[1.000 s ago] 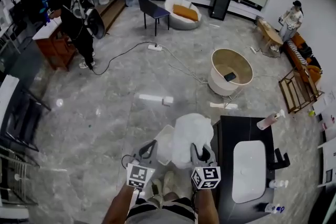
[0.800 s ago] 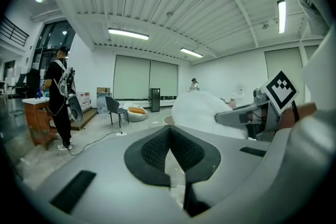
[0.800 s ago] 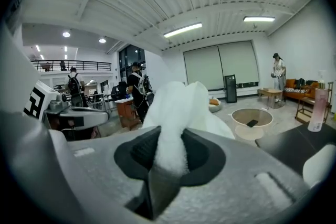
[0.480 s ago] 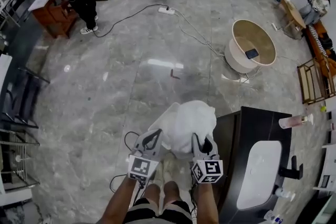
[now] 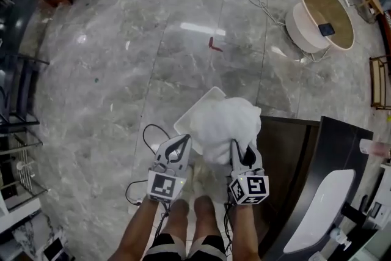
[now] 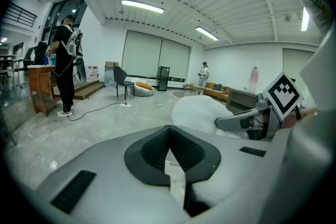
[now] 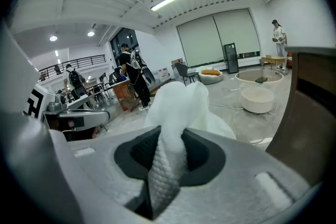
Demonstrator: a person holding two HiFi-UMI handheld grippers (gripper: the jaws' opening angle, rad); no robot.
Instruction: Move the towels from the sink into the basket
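In the head view a crumpled white towel [image 5: 227,125] hangs from my right gripper [image 5: 242,151], which is shut on its lower fold. The towel is over the white basket [image 5: 194,112] on the floor, whose left corner shows beside it. The right gripper view shows the towel [image 7: 184,105] pinched between the jaws of the right gripper [image 7: 170,135]. My left gripper [image 5: 178,145] is just left of the towel, jaws shut and with nothing in them. In the left gripper view its tips [image 6: 169,126] meet, with the towel [image 6: 202,112] to the right. The white sink [image 5: 317,214] lies at lower right.
The dark counter [image 5: 333,143] around the sink stands right of the basket, a bottle [image 5: 374,147] on its far end. A black cable [image 5: 146,131] loops on the floor by my left gripper. A round tub [image 5: 321,15] sits far right. My feet are below the basket.
Both grippers have sunk toward the floor together, the right one carrying the towel. The towel now hangs low over the basket, and the view has tipped further down.
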